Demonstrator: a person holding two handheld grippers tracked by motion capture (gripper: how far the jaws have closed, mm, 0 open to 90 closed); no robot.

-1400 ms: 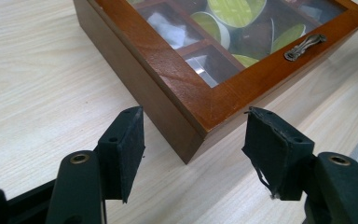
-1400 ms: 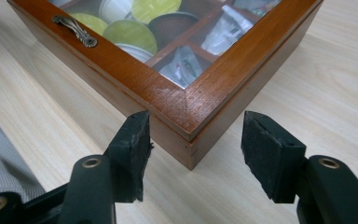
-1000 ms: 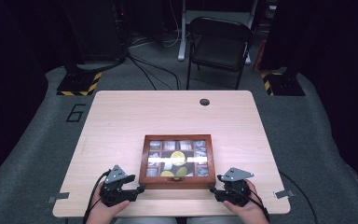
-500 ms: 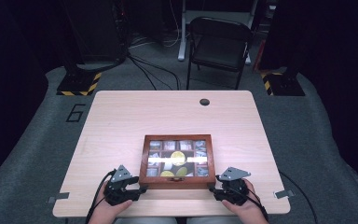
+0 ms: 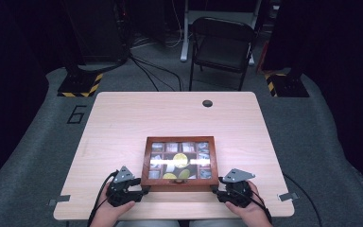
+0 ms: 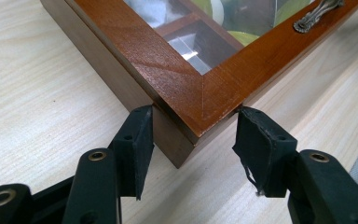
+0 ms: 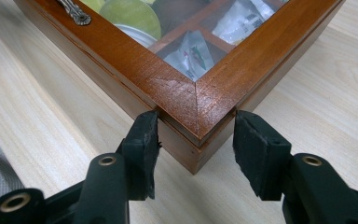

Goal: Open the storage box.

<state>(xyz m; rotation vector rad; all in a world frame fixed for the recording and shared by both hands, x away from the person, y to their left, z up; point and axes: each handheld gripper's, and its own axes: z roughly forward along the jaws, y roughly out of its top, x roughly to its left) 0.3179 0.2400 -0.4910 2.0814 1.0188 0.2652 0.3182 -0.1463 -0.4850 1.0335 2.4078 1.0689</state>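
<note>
Wooden box (image 5: 179, 163) is sitting near the desk's (image 5: 123, 123) front edge, its glass lid closed over small compartments of packets. Left tool (image 6: 191, 140) and right tool (image 7: 196, 140) are straddling its near corners, jaws wide, probably to grip or steady it.

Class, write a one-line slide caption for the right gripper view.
Open right gripper straddling a near corner of the glass-lidded wooden box on the table.

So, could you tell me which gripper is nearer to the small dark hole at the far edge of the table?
Right, by a small margin. The hole lies slightly right of centre; the right gripper straddles the wooden box's near right corner, the left gripper its near left corner.
</note>
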